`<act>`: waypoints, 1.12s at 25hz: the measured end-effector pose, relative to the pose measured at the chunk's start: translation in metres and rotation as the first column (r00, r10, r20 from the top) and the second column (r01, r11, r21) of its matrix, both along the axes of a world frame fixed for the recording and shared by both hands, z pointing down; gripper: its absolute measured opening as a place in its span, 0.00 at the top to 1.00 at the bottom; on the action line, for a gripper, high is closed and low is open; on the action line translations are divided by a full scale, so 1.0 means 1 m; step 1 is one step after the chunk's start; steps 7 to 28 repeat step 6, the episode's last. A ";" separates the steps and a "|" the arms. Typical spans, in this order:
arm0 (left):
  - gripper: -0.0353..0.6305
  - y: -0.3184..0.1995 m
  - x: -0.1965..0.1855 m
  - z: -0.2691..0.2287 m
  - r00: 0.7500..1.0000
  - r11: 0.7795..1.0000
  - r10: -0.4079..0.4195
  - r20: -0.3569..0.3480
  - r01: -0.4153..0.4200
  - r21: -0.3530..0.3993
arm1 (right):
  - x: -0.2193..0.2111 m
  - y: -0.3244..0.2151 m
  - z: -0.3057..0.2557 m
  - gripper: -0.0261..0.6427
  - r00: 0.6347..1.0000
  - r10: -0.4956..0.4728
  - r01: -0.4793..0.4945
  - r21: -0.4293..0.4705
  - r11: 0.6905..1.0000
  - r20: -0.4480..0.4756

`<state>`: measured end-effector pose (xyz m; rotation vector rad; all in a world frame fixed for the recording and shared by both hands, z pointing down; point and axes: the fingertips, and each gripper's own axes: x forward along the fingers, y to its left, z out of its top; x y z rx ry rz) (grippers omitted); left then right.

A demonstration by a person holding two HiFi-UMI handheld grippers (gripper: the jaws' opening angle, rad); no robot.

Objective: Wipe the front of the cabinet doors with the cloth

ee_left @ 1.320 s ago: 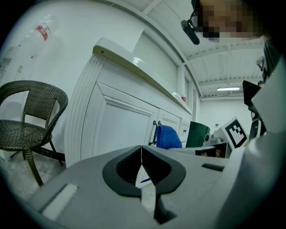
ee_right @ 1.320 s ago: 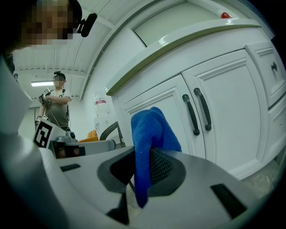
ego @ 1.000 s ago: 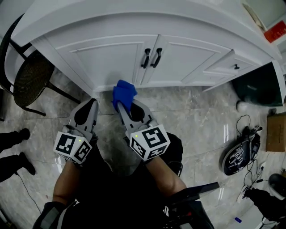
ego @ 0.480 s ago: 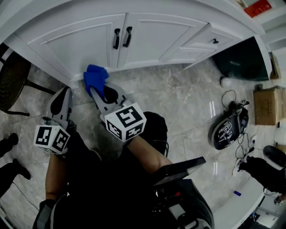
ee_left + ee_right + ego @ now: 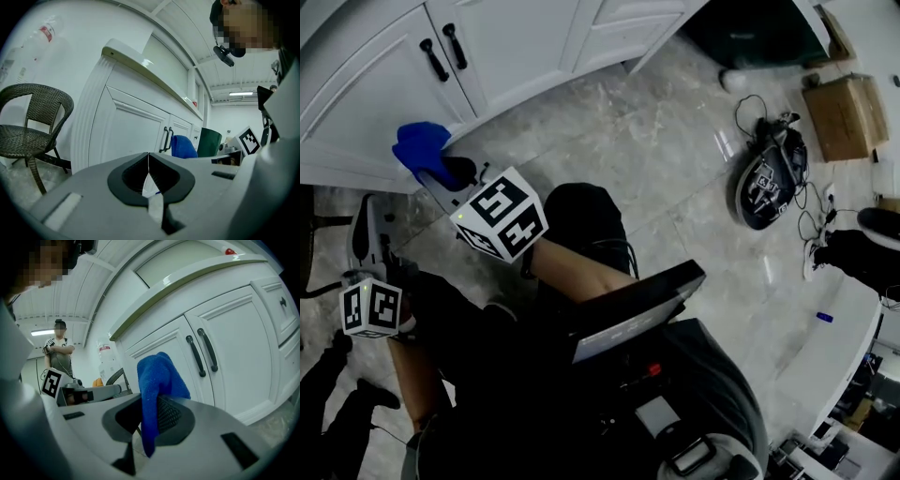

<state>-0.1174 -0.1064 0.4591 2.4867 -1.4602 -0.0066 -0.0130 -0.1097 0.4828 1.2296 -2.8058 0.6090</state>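
A blue cloth [image 5: 420, 145] [image 5: 157, 385] is pinched in my right gripper [image 5: 441, 173], which is shut on it just short of the white cabinet doors [image 5: 366, 75] [image 5: 220, 362]. Two black handles [image 5: 442, 52] [image 5: 202, 354] mark where the doors meet. The cloth [image 5: 183, 146] also shows in the left gripper view. My left gripper [image 5: 366, 220] hangs low at the left, jaws shut with nothing between them, away from the doors [image 5: 126, 136].
A wicker chair [image 5: 33, 126] stands left of the cabinet. On the marble floor [image 5: 656, 159] lie a black device with cables [image 5: 766, 178] and a cardboard box [image 5: 844, 112]. A person [image 5: 60, 350] stands in the background. A dark bin [image 5: 207, 142] is beyond the cabinet.
The head view has swung right, so cabinet and grippers slid to the upper left. The right gripper still holds the cloth near the doors; the left gripper has dropped lower.
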 end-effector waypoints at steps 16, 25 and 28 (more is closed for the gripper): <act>0.94 0.008 0.038 0.022 0.995 0.996 0.084 -0.046 -0.085 -0.021 | 0.039 0.018 0.013 0.88 0.997 0.071 -0.072 -0.027 0.997 -0.035; 0.94 0.008 0.038 0.022 0.995 0.996 0.084 -0.046 -0.085 -0.021 | 0.039 0.018 0.013 0.88 0.997 0.071 -0.072 -0.027 0.997 -0.035; 0.94 0.008 0.038 0.022 0.995 0.996 0.084 -0.046 -0.085 -0.021 | 0.039 0.018 0.013 0.88 0.997 0.071 -0.072 -0.027 0.997 -0.035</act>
